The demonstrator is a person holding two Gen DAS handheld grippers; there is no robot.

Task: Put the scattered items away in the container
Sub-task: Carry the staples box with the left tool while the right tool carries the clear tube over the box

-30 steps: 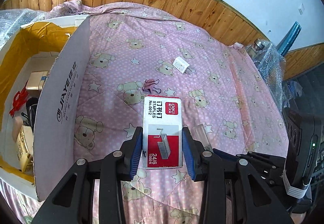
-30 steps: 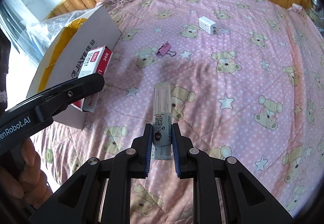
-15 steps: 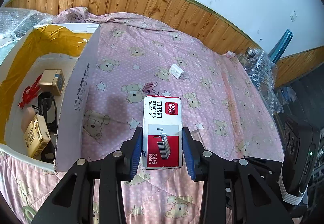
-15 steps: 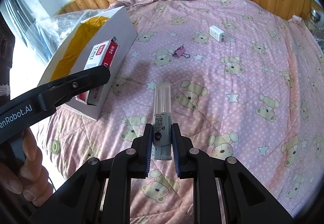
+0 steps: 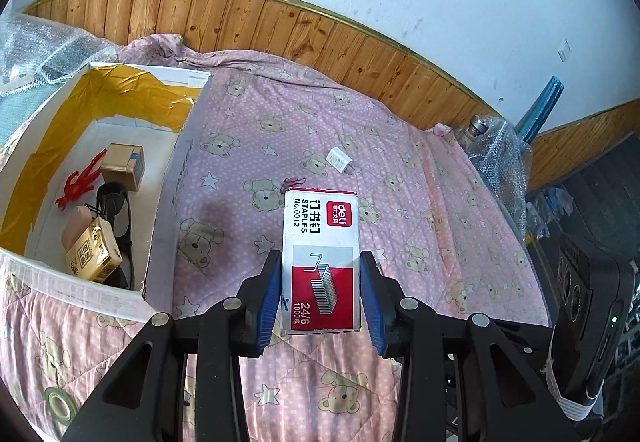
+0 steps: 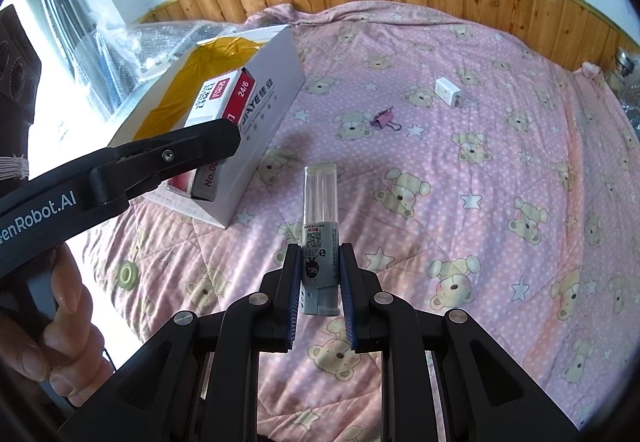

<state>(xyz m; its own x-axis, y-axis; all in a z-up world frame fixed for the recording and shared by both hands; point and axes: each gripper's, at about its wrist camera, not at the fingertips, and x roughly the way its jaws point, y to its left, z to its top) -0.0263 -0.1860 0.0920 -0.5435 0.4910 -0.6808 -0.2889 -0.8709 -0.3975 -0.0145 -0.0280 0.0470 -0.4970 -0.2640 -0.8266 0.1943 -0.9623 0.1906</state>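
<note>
Both grippers have been rising over the last second: in the left wrist view more of the cardboard box (image 5: 176, 178) interior is showing, and in the right wrist view the pink bear quilt (image 6: 480, 202) is dropping away.

Left gripper (image 5: 320, 294) is clenching the staples box (image 5: 320, 258) between its blue pads, long axis running straight ahead along the fingers. That staples box is hanging over the quilt just right of the cardboard box's near wall, so the coming move is turning on a shift leftward over that wall (the left hand is clearly the nearer one).

Right gripper (image 6: 321, 290) is gripping the clear-capped glue stick (image 6: 320, 226), also lengthwise along its fingers, farther right of the cardboard box.

Still lying on the quilt, well beyond the cardboard box's right wall, are a pink binder clip (image 6: 386, 120) and a white charger plug (image 6: 448, 91).
</note>
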